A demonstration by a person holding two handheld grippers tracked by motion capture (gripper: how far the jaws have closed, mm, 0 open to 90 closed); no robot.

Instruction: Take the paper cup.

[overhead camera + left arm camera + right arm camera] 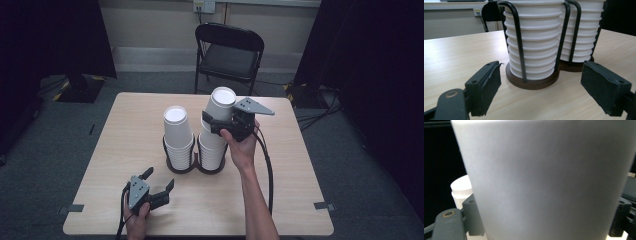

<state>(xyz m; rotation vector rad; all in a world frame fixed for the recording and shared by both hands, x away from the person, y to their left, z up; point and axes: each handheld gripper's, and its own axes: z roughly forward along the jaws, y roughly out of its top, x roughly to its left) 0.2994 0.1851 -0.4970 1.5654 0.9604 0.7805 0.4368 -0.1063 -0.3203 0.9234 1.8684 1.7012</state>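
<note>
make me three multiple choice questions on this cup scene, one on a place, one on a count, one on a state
1. Where does the left gripper sit?
A. near the table's front edge, in front of the cup holder
B. on the folding chair
C. on top of the left stack

2. How many stacks of white cups stand in the black wire holder?
A. one
B. two
C. four

3. What is the right gripper doing?
A. lying open on the table
B. closed on the top cup of the right stack
C. gripping the holder's base

Answers:
1. A: the high view shows it low on the table, its open jaws toward the holder.
2. B: the left stack and right stack stand side by side in it.
3. B: in the right gripper view the cup's white wall sits between both jaws.
</note>
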